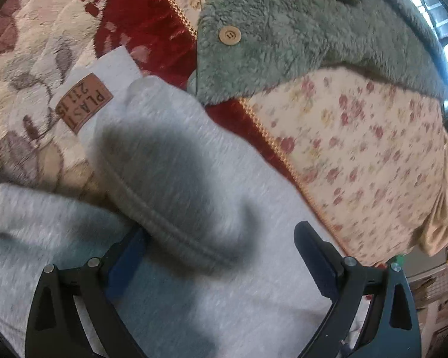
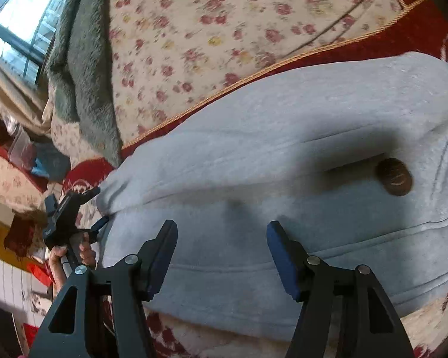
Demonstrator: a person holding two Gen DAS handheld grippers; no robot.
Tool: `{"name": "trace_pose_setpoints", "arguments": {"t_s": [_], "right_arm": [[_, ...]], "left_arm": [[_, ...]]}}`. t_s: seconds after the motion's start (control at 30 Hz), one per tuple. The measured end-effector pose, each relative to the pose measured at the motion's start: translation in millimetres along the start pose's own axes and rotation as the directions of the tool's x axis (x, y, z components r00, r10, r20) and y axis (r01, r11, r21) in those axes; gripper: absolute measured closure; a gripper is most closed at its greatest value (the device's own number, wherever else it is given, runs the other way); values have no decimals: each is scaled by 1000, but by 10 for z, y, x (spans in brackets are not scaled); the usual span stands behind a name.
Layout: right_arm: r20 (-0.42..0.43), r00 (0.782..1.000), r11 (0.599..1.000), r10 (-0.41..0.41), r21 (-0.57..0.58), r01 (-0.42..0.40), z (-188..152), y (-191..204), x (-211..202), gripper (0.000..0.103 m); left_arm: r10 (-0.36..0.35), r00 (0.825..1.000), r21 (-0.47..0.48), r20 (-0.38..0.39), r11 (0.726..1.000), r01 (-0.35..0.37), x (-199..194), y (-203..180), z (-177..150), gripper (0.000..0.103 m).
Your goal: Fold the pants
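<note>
The light grey sweatpants (image 1: 194,197) lie bunched on a red and cream patterned blanket (image 1: 30,59). A brown label patch (image 1: 83,103) shows on a flat part at the upper left. My left gripper (image 1: 221,247) is open, its jaws wide apart, with a raised fold of the pants between them. In the right wrist view the pants (image 2: 268,149) spread across the middle, with a brown round patch (image 2: 394,176) at the right. My right gripper (image 2: 221,238) is open just above the grey cloth. The left gripper also shows there (image 2: 100,205) at the pants' left edge.
A green fleece jacket (image 1: 298,29) with a tan button (image 1: 230,35) lies beyond the pants. A floral quilt (image 1: 358,155) lies to the right, also in the right wrist view (image 2: 209,29). A window (image 2: 21,18) and room clutter sit at the far left.
</note>
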State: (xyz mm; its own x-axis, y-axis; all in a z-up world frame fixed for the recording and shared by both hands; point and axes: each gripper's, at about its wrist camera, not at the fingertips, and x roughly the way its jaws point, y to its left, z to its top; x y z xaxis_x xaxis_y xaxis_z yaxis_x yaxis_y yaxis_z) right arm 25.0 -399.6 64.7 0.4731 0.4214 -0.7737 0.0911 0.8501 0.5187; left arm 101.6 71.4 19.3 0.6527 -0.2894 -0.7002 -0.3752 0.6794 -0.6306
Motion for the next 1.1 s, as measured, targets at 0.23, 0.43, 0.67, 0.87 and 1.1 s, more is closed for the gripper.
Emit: {"name": "trace_pose_setpoints", "arguments": {"t_s": [0.23, 0.43, 0.67, 0.87, 1.1], "right_arm": [[71, 997, 991, -24, 129, 15, 162, -400, -122, 36], [116, 993, 960, -21, 280, -13, 353, -770, -156, 36], [133, 991, 952, -32, 306, -11, 434, -776, -116, 34], [147, 988, 953, -45, 302, -2, 435, -766, -127, 34], [135, 989, 954, -63, 298, 20, 477, -754, -97, 34]], "left_arm": [[52, 999, 56, -10, 997, -51, 86, -101, 9, 7], [109, 994, 122, -6, 987, -108, 106, -176, -36, 7], [175, 985, 192, 15, 966, -174, 113, -311, -94, 7], [214, 976, 236, 31, 948, -215, 145, -377, -136, 7], [233, 972, 256, 40, 938, -236, 187, -386, -154, 7]]}}
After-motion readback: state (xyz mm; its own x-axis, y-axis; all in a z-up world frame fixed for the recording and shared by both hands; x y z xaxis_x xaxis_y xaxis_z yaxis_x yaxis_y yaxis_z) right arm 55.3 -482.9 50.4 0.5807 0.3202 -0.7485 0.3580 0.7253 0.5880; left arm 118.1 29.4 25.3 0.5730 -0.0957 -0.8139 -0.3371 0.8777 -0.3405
